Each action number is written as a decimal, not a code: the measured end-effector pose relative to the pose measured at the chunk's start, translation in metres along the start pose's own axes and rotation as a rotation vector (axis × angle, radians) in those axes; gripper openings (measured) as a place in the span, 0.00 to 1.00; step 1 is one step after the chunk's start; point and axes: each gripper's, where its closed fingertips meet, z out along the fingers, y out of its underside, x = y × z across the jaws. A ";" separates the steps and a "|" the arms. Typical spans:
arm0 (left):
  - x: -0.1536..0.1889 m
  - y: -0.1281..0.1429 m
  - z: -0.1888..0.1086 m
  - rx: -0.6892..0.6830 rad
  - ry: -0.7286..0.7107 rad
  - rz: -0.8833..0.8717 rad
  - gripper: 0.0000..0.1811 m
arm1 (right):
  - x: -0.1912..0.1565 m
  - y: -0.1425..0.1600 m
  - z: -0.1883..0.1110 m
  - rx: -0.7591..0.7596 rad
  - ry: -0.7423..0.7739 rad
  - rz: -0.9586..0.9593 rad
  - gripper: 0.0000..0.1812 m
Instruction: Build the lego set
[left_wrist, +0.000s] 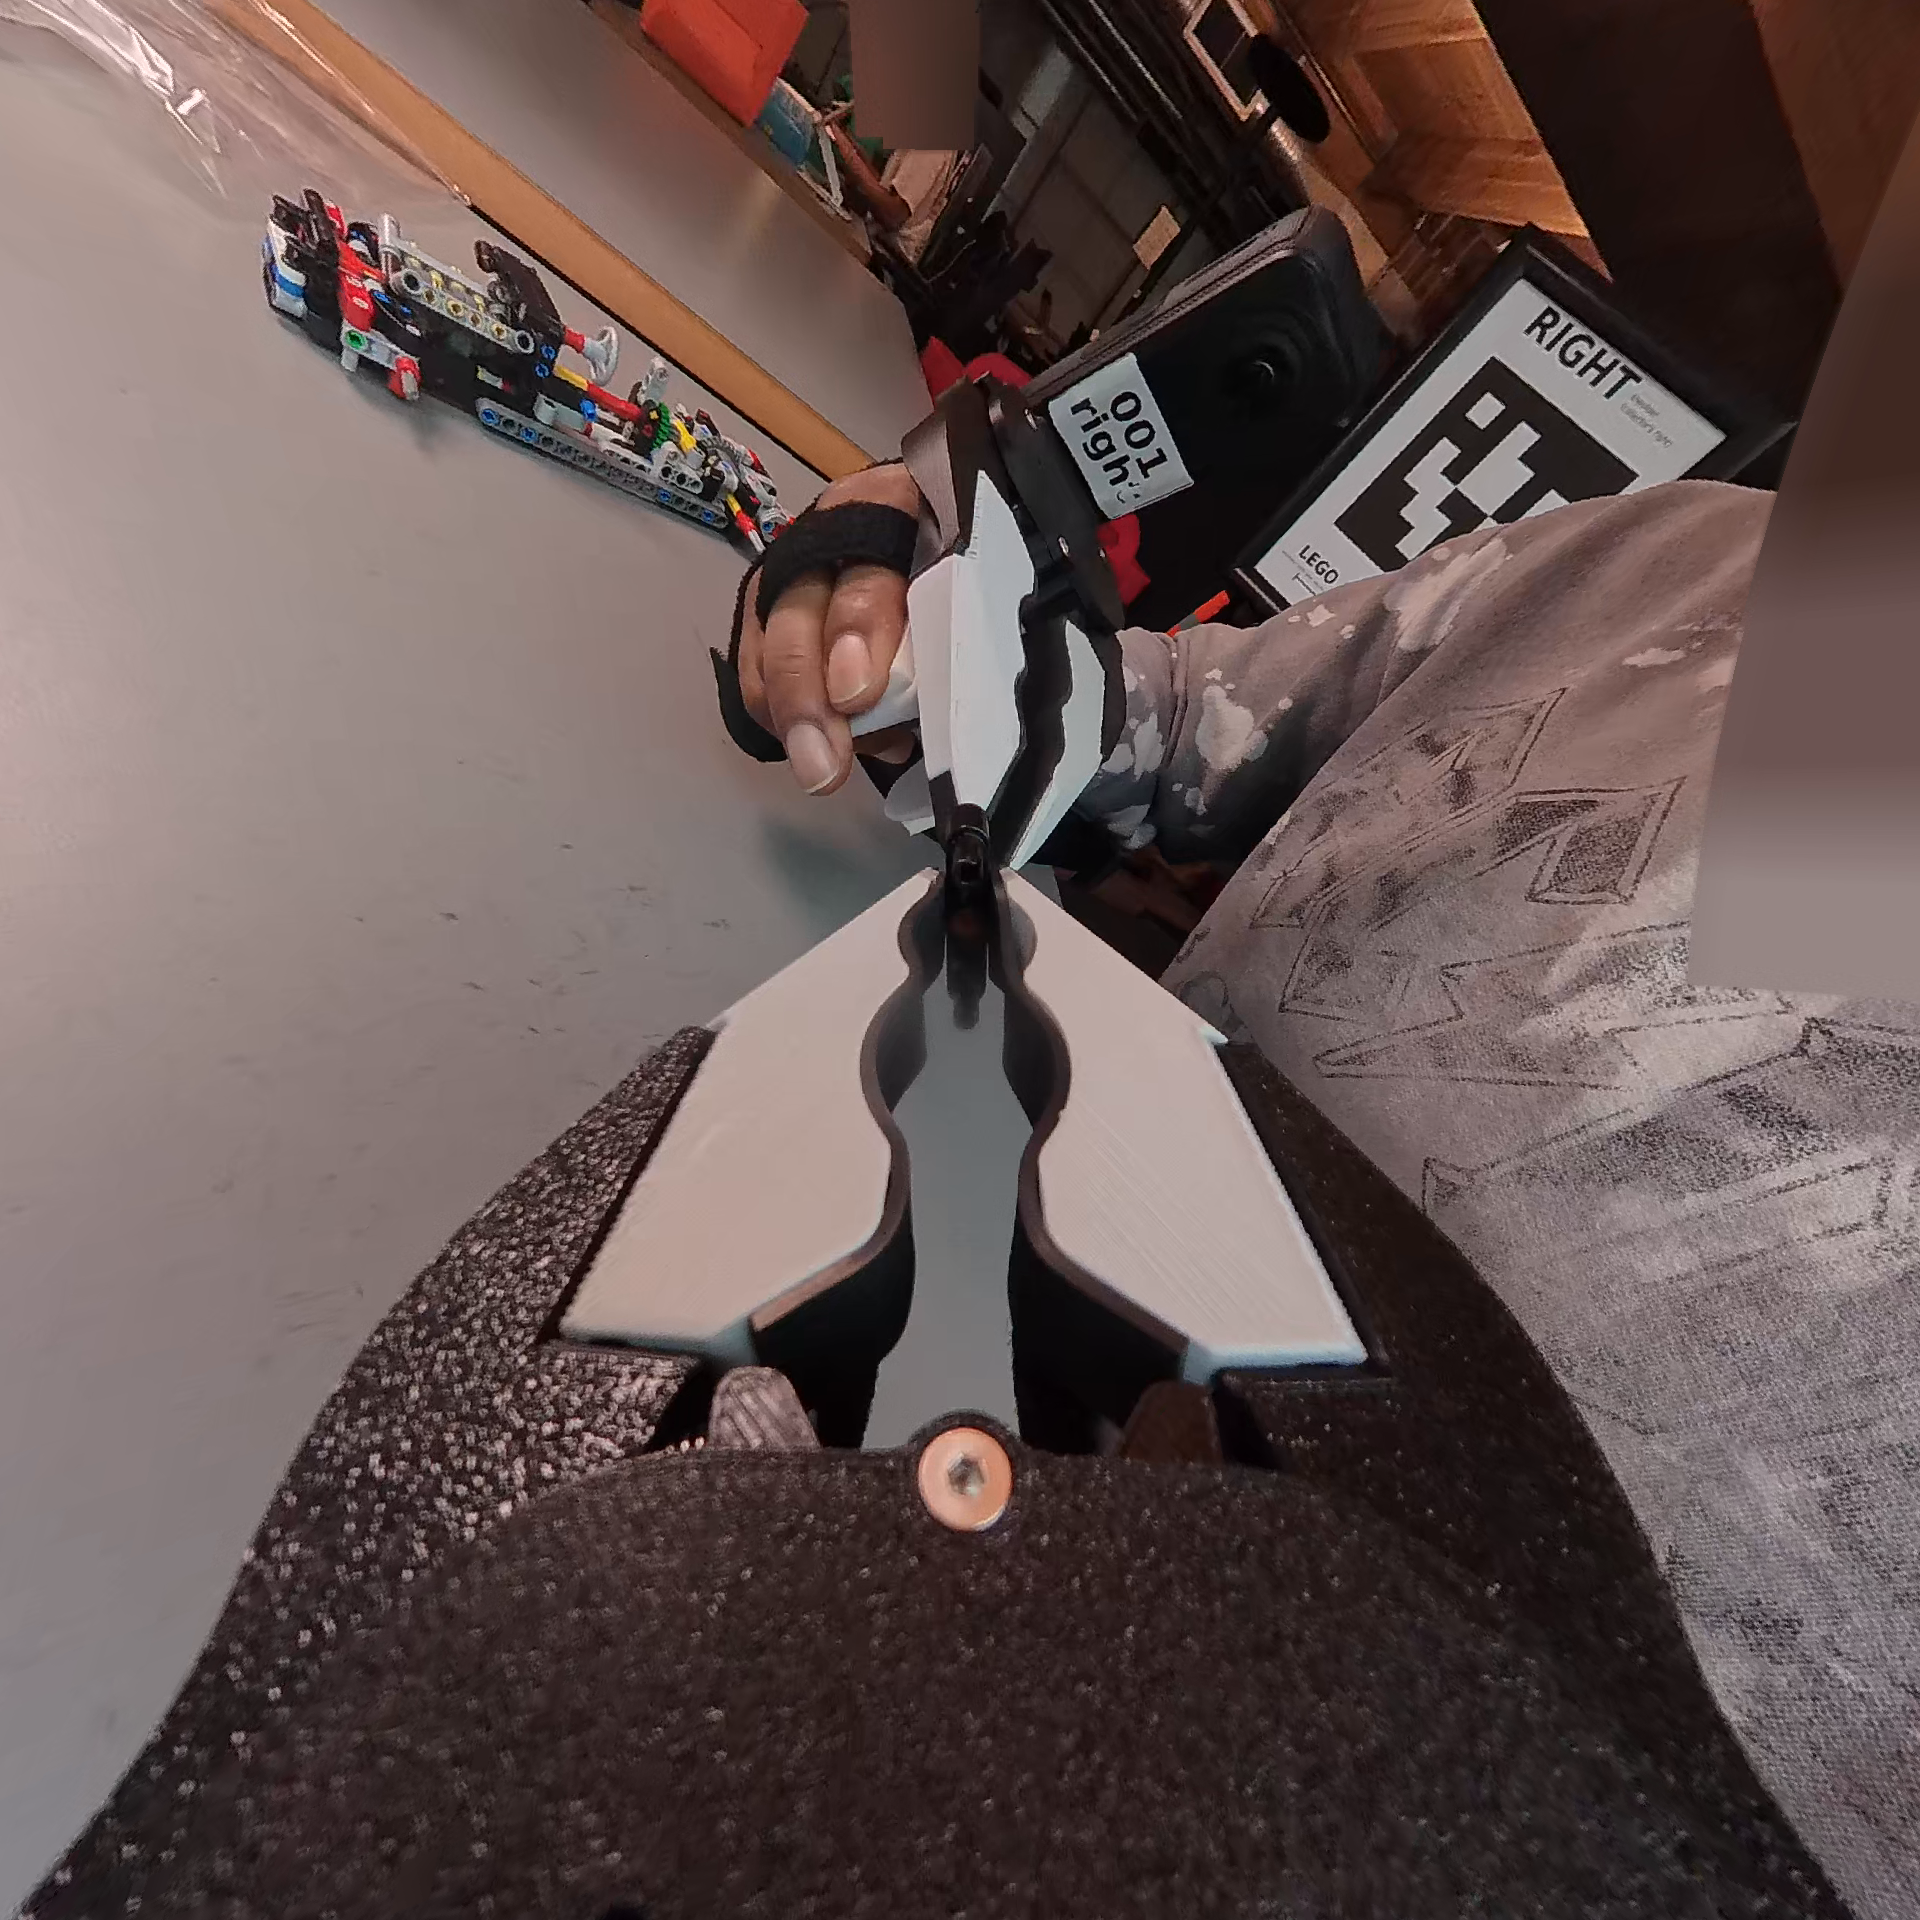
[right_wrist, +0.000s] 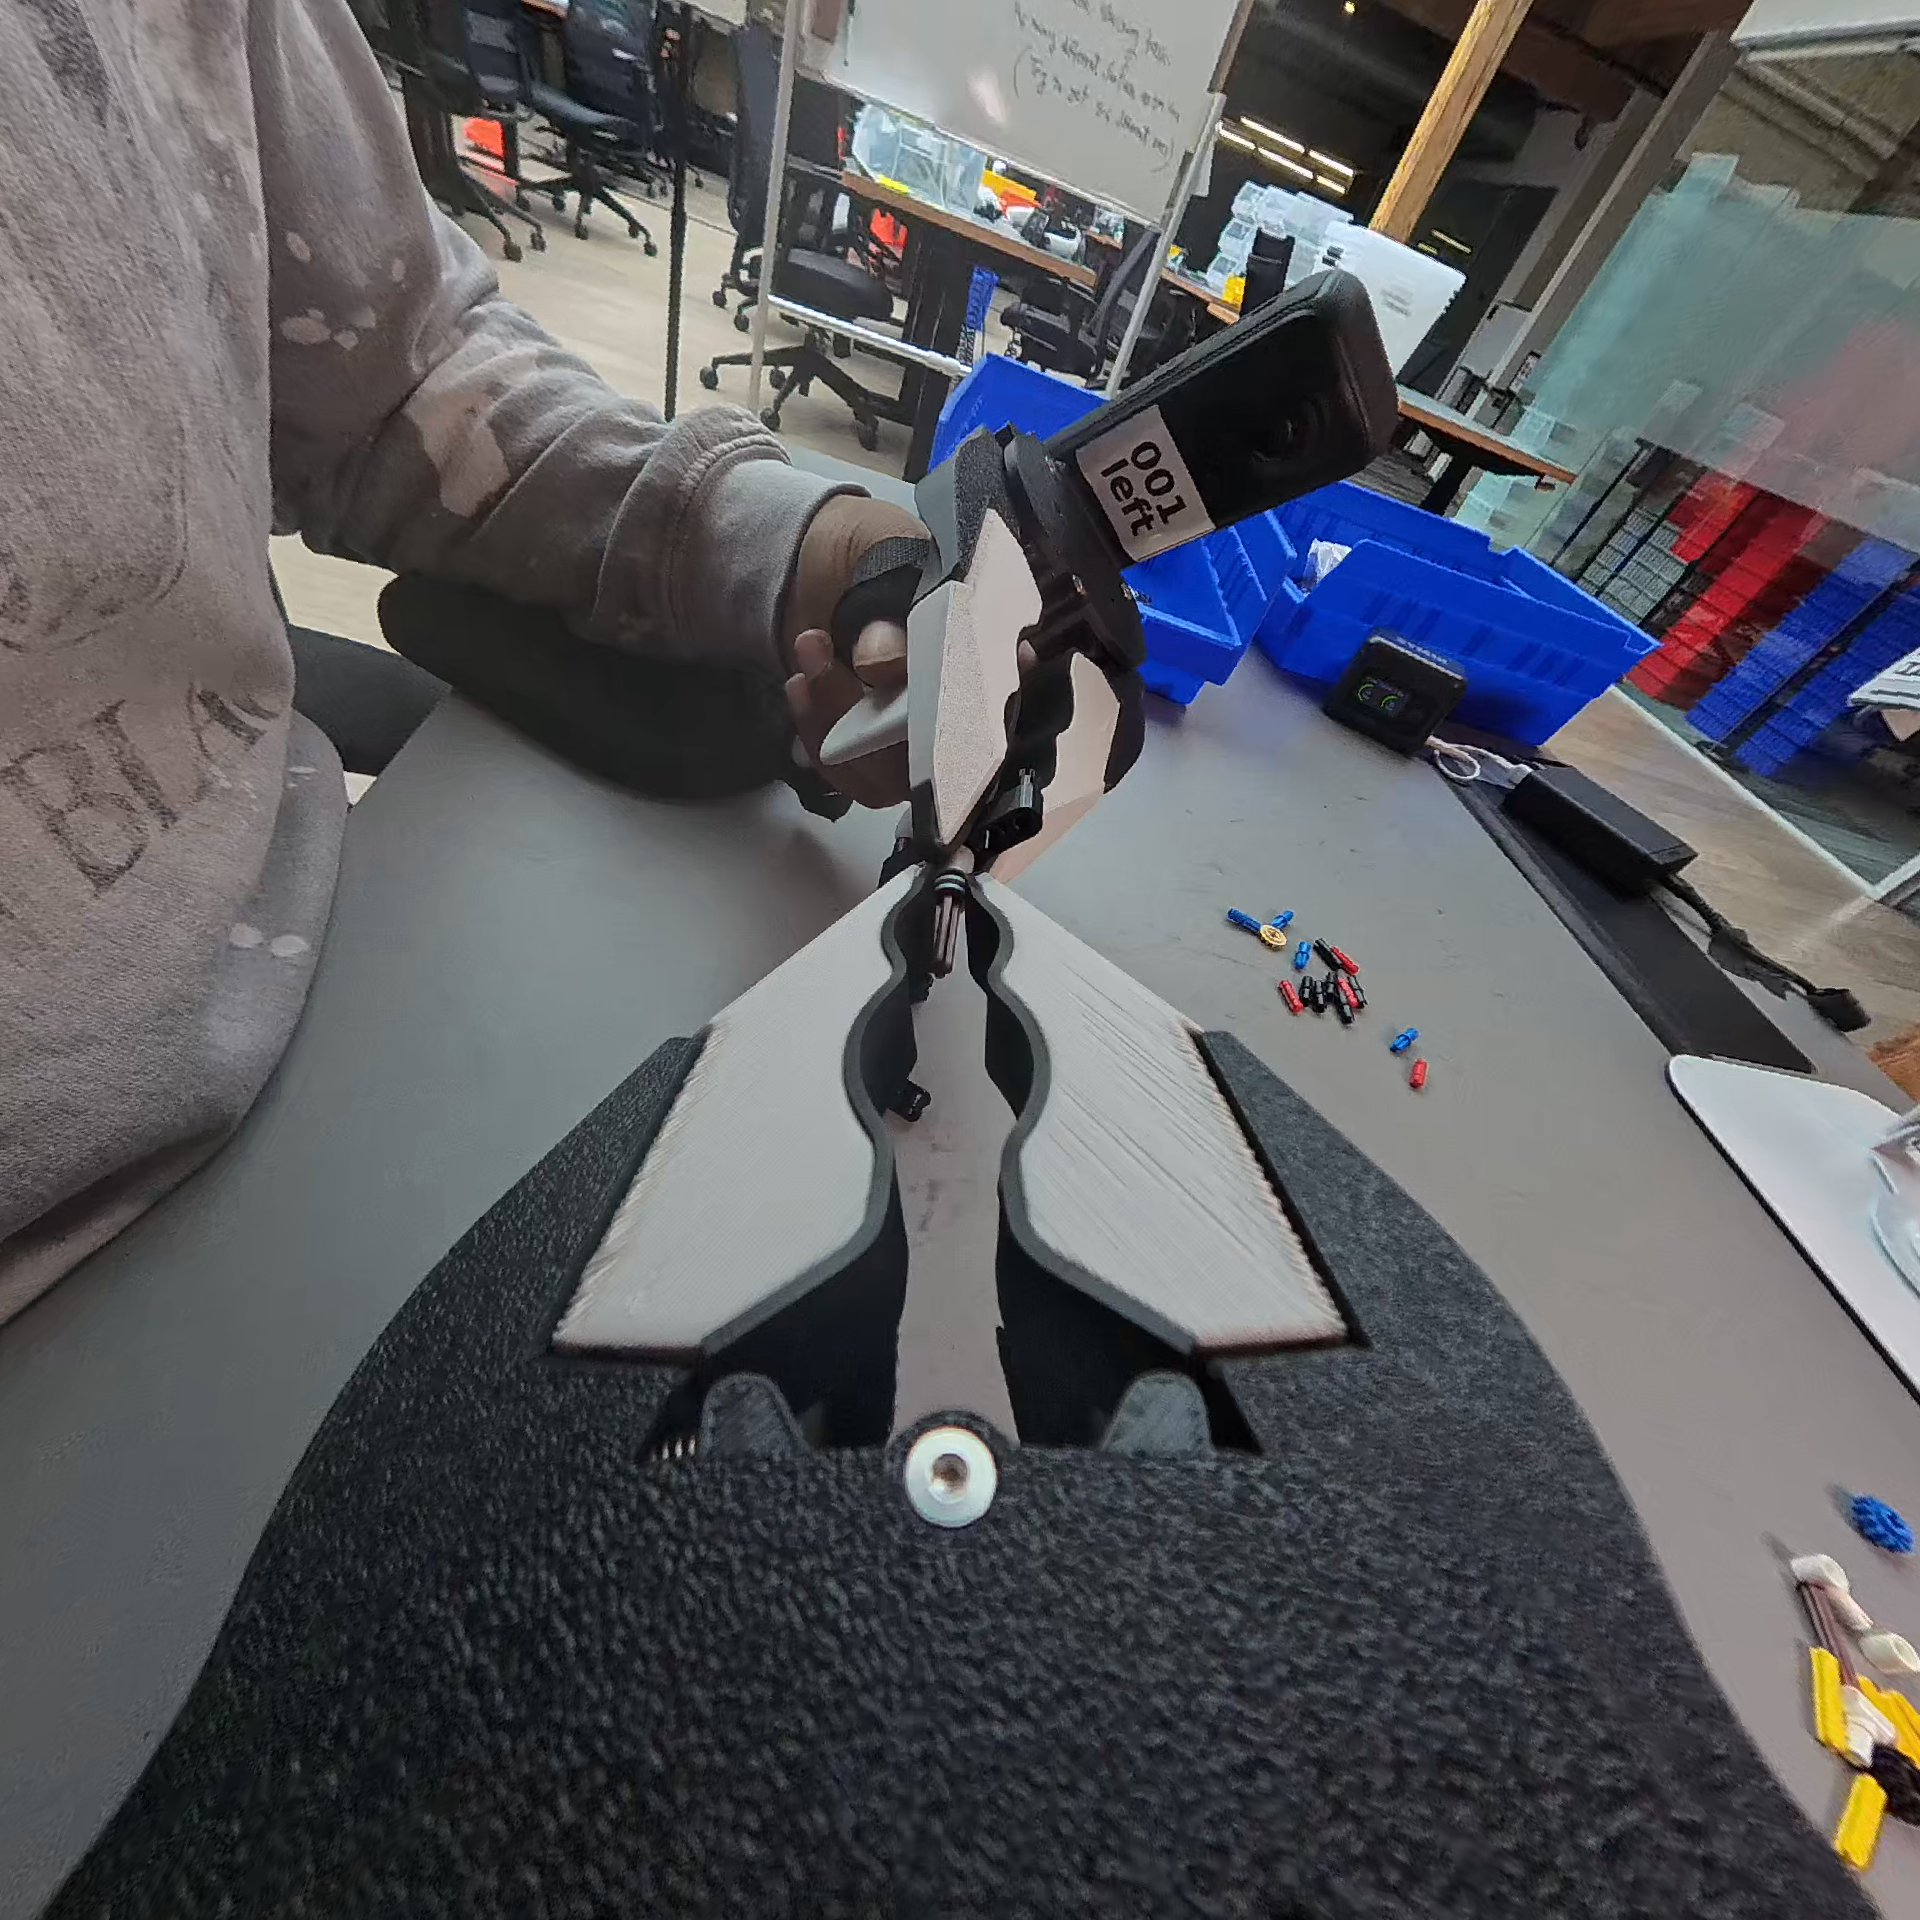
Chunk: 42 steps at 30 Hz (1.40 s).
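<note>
Both grippers meet tip to tip above the grey table. In the left wrist view my left gripper (left_wrist: 962, 885) is shut on a small black lego piece (left_wrist: 964, 935). The right gripper (left_wrist: 966, 826) comes in from above and touches the same piece. In the right wrist view my right gripper (right_wrist: 943, 883) is shut on a dark axle with a grey collar (right_wrist: 948, 914). The left gripper (right_wrist: 971, 836) holds a black connector (right_wrist: 1013, 816) against it. A long, partly built lego model (left_wrist: 520, 364) lies on the table at the far left.
Loose red, black and blue pins (right_wrist: 1325, 982) lie on the table to the right. Blue bins (right_wrist: 1455, 613), a small black device (right_wrist: 1392, 691) and a power brick (right_wrist: 1600, 826) stand behind them. Yellow and white parts (right_wrist: 1860, 1683) and a white tray (right_wrist: 1808, 1164) sit at the right edge. Only a small space, under 4 cm, lies between the two pairs of fingers.
</note>
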 end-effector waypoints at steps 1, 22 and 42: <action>0.000 -0.001 -0.001 0.002 -0.002 0.005 0.03 | 0.000 -0.001 0.000 0.000 0.002 -0.002 0.02; -0.064 -0.033 -0.075 0.253 -0.449 0.103 0.04 | 0.225 0.167 -0.071 -0.654 0.558 0.189 0.03; -0.049 -0.035 -0.067 0.254 -0.386 0.198 0.04 | 0.203 0.024 -0.056 -0.053 0.322 0.412 0.10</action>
